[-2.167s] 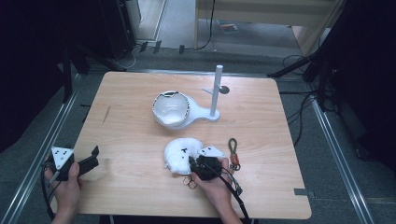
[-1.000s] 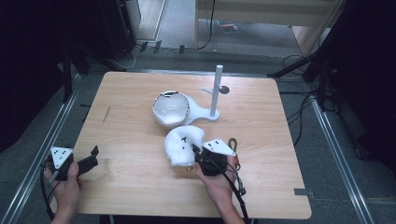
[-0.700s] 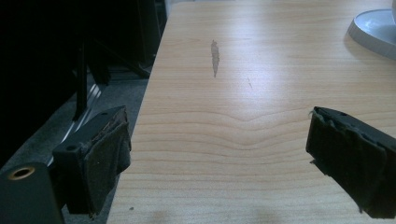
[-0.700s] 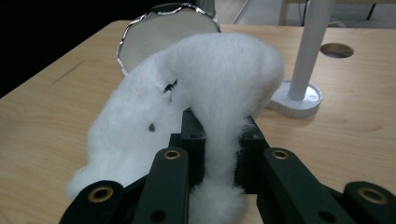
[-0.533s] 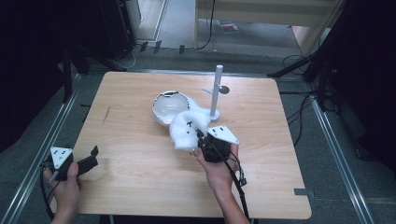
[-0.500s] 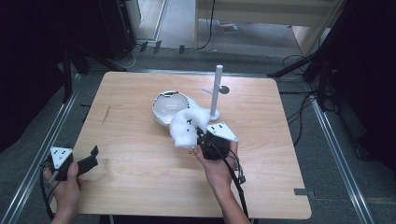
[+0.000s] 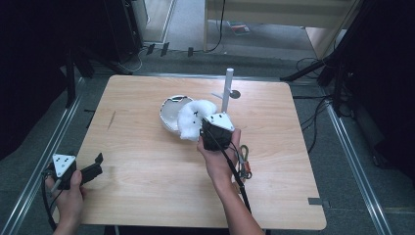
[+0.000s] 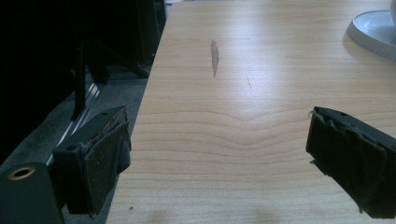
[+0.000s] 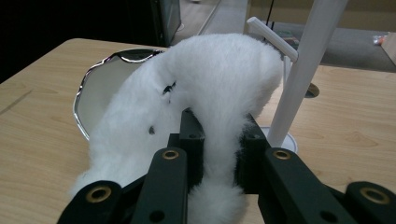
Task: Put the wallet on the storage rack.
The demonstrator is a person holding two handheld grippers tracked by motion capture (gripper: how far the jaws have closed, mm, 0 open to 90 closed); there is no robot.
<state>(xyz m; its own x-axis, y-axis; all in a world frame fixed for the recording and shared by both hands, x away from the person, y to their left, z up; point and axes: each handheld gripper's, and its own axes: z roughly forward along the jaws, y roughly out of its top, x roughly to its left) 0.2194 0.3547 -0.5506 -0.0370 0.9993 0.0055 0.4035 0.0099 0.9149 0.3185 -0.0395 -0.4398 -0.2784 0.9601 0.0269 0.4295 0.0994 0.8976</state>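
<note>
From the high view, the right gripper (image 7: 204,128) holds white fluffy earmuffs (image 7: 194,118) pinched between its jaws, raised over the middle of the wooden table (image 7: 147,161). The earmuffs hang just in front of a white bowl (image 7: 170,110) and just left of a white stand (image 7: 226,90), whose post rises upright near the far edge. A small strap with a clasp (image 7: 243,159) lies on the table beside the right forearm. At the near left corner, the left gripper (image 7: 95,165) rests in the person's hand, well apart from the earmuffs.

In the left gripper view, the two black jaws stand wide apart with nothing between them, above bare wood; the left gripper (image 8: 219,154) sits low at the table's edge, with a dark scratch (image 8: 214,57) on the board ahead and the rim of the bowl (image 8: 373,32) at the far right.

In the right gripper view, the right gripper (image 9: 219,140) is clamped narrowly on a fold of the earmuffs (image 9: 205,88), fur bulging above and below the pads. The bowl (image 9: 100,84) sits behind at left; the stand (image 9: 303,74) rises at right, a peg jutting from its post.
</note>
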